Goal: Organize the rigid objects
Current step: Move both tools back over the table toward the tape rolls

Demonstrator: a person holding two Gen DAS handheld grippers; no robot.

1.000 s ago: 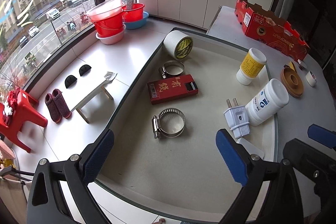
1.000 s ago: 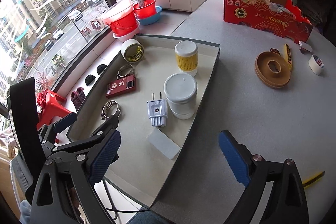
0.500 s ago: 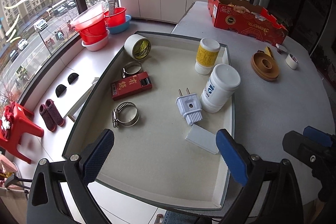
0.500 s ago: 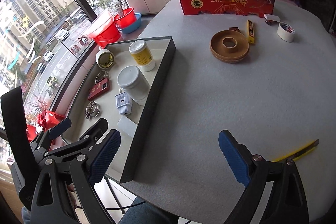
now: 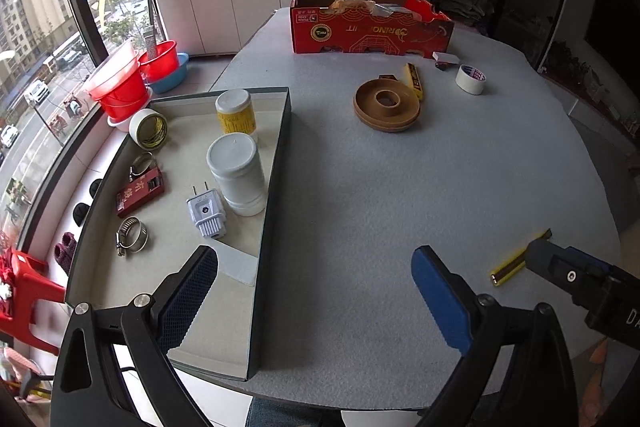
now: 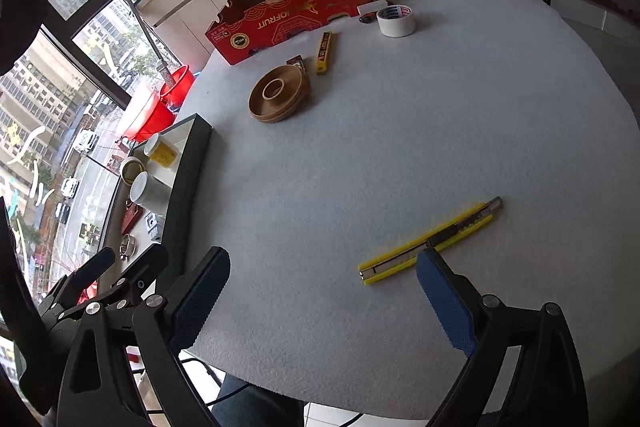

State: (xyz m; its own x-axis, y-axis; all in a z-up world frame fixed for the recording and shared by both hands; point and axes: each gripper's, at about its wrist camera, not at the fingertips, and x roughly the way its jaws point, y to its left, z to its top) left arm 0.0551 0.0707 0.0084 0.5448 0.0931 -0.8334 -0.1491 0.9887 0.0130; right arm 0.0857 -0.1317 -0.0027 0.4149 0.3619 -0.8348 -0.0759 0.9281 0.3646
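- Setting: a rounded table [image 6: 400, 147] covered in grey felt stands beside large windows that look onto a street and high-rise blocks.
- Right gripper [image 6: 322, 301]: jaws spread wide and empty, held low over the near part of the table. Its right blue pad [image 6: 444, 307] lies just beside the near end of a yellow utility knife [image 6: 432, 239], which rests flat on the felt; contact cannot be determined.
- Left gripper [image 5: 314, 301]: jaws likewise wide apart and empty, straddling the dark right wall of a shallow tray [image 5: 276, 163] at the table's left edge.
- Tray contents, near to far: a white plug adapter [image 5: 206, 213], a hose clamp [image 5: 132, 237], a red flat box [image 5: 140, 191], a white-capped white bottle [image 5: 236, 173], a yellow-labelled bottle [image 5: 235, 113] and a roll of tape with a yellow core [image 5: 149, 129].
- Table centre: a brown wooden ring-shaped dish [image 6: 280, 93], with a yellow blade case [image 6: 325, 51] just beyond it.
- Far side: a roll of white tape [image 6: 396, 21] near a red cardboard fruit box [image 6: 288, 21].
- Window ledge: stacked red basins [image 5: 124, 87].
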